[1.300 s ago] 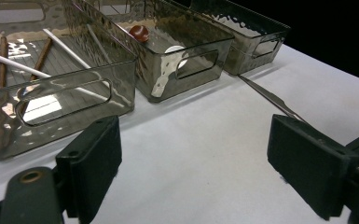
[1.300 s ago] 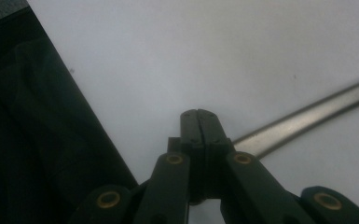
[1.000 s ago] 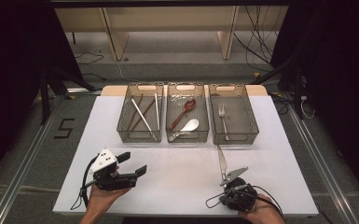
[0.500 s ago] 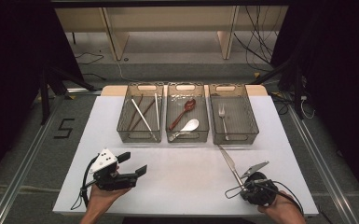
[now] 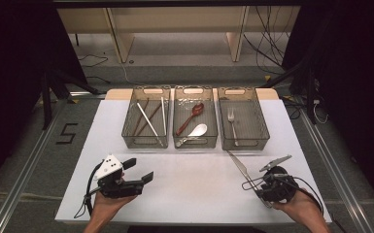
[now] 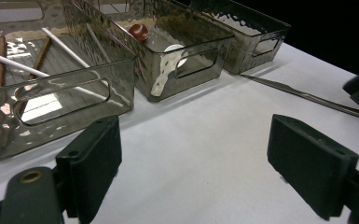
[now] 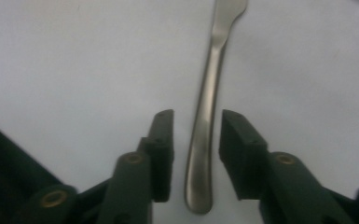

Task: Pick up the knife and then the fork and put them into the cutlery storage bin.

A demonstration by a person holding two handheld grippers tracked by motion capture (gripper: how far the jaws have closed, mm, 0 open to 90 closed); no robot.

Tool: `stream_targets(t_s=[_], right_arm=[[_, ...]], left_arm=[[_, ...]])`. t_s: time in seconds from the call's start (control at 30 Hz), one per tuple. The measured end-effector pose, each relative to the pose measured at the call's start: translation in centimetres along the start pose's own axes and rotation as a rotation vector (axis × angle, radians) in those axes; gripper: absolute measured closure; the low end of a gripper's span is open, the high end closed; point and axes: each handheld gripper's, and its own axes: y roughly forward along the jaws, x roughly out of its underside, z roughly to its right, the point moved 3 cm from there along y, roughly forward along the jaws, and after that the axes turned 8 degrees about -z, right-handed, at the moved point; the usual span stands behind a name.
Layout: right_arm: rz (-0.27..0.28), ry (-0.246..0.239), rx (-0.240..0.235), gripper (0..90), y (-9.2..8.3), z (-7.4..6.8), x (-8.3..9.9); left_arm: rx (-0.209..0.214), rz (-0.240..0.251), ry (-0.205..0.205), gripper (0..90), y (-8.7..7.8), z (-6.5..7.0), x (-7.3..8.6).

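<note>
Butter knife (image 5: 238, 166) lies flat on the white table (image 5: 189, 189), right of centre, just in front of the fork bin (image 5: 239, 124). Its long axis runs diagonally: blade tip points up-left toward the bins, handle end points down-right toward the right gripper (image 5: 267, 180). In the right gripper view the knife (image 7: 207, 116) handle sits between the pads with gaps on both sides; the jaws have just been opening, not pinching it. Left gripper (image 5: 141, 171) rests near the front-left edge, fingers wide apart, nothing between them.
</note>
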Motion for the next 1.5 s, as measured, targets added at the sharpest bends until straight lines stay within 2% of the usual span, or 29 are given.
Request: stream_targets(t_s=[0.07,0.2,0.27,0.43,0.83,1.03,1.27,1.4,1.43,1.5], right_arm=[[0.001,0.022,-0.006,55.2,0.0,0.3,-0.8],[-0.027,0.042,0.007,49.7,0.6,0.7,-2.4],[-0.061,0.045,0.005,46.6,1.1,0.8,-3.0],[-0.093,0.045,0.017,46.5,2.0,0.8,-3.8],[-0.153,0.010,0.042,68.9,3.0,0.5,-4.0],[-0.164,-0.011,0.057,74.3,3.1,0.3,-4.1],[-0.182,-0.003,0.060,76.3,3.1,0.3,-4.3],[-0.204,-0.010,0.046,79.7,2.9,0.4,-4.0],[-0.207,-0.032,0.045,79.9,2.9,0.4,-3.8],[-0.211,-0.021,0.034,79.9,2.8,0.3,-3.7]], left_arm=[[0.001,0.000,-0.001,17.3,0.0,0.0,0.0],[-0.002,0.000,-0.001,17.3,-0.1,-0.1,0.0],[-0.002,0.001,0.000,17.3,-0.1,-0.1,0.0],[-0.001,0.006,-0.004,17.3,-0.1,-0.1,0.0],[-0.001,0.003,0.000,17.3,-0.1,-0.1,0.0],[0.002,-0.003,0.001,17.3,-0.1,-0.1,0.0],[0.002,-0.002,0.001,17.3,-0.1,-0.1,0.0],[0.001,-0.001,0.002,17.3,-0.1,-0.1,0.0],[0.001,-0.001,0.002,17.3,-0.1,-0.1,0.0],[0.002,-0.002,0.001,17.3,-0.1,-0.1,0.0]])
